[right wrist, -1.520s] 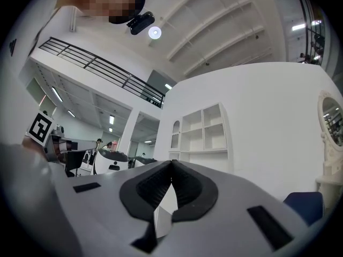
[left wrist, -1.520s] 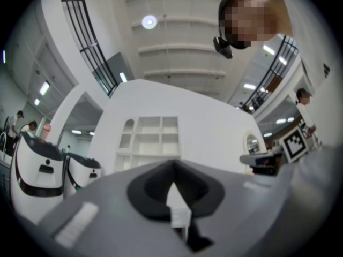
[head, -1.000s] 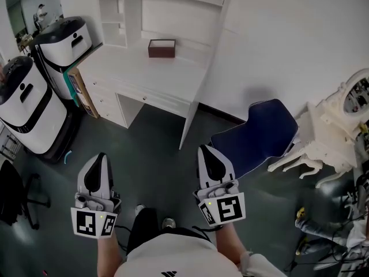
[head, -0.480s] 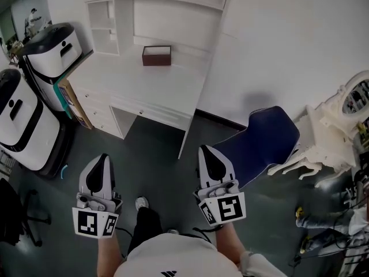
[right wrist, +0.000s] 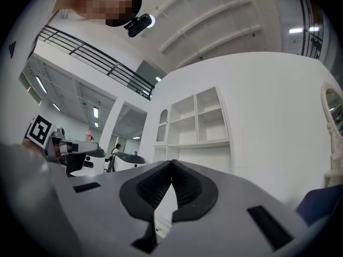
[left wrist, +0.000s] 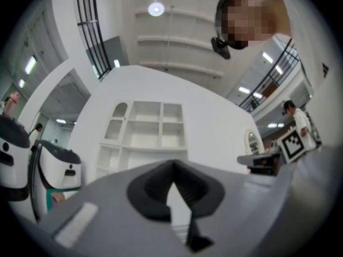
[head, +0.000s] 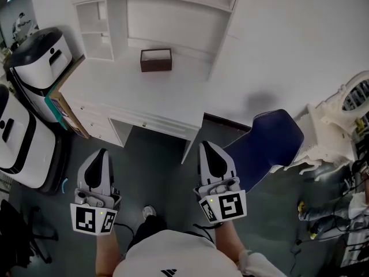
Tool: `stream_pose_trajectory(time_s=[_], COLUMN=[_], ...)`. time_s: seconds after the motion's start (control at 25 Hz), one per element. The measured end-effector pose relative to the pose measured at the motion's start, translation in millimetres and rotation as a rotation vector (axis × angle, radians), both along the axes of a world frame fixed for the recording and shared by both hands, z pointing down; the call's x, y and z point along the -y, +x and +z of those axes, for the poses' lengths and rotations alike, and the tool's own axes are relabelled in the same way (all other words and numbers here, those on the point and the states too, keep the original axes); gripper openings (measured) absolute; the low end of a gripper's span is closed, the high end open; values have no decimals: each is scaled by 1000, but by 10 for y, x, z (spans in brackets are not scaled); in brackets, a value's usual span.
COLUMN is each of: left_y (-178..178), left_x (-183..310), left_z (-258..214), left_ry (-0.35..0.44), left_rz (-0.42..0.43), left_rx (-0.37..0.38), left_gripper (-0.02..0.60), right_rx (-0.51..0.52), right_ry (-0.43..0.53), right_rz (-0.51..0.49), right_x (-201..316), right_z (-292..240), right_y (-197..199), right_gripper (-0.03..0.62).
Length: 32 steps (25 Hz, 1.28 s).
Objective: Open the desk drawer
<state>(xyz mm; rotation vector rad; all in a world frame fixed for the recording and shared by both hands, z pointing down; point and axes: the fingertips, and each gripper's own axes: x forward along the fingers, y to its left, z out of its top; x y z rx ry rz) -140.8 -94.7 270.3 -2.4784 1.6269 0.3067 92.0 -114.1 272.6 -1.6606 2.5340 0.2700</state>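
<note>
Desk drawer (head: 154, 123) lies well ahead of left gripper (head: 99, 154) and right gripper (head: 209, 149), both pressed together, empty

- In front of the bench (head: 144, 91), the dark floor (head: 161, 166) lies open right up to the drawer front (head: 151, 122). The left hand-held gripper (head: 101, 153) and the right hand-held gripper (head: 209, 147) both have a straight way in.
- Under the bench, the knee space is open, bounded on its left by the pedestal of small drawers (head: 98, 124).
- At the bench's right front corner stands its leg (head: 188, 150). Just right of it, a blue chair (head: 262, 143) narrows that side.
- Left of the bench, two white-and-black machines (head: 40, 59) and a flat board (head: 64, 107) leaning at the bench's end block the approach.
- On the bench, only a brown box (head: 156, 60) stands, toward the back. The shelf unit (head: 144, 7) closes off the rear.
</note>
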Motion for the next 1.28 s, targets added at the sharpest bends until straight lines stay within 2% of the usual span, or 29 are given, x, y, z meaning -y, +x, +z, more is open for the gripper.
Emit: stream_pose_trajectory(time_s=[0.44,0.72,1.04,1.28], left_y=[-362,-371,-211,-85], left_x=[757,1077,1404,1700], left_z=[32,171,605,1075], left_ry=[-9,-35,-148,-258], left_rz=[81,147,203,208], left_rx=[20,37,38,55], left_gripper=[6,6,6,6], right_rx=[24,30,25,11], right_ry=[3,-23,-140,-233], right_rz=[86,117,151,142], right_x=[603,840,1111,1365], right_z=[15,136,567,915], right_y=[-331,-449,-390,-375], right_gripper=[0,0,0,0])
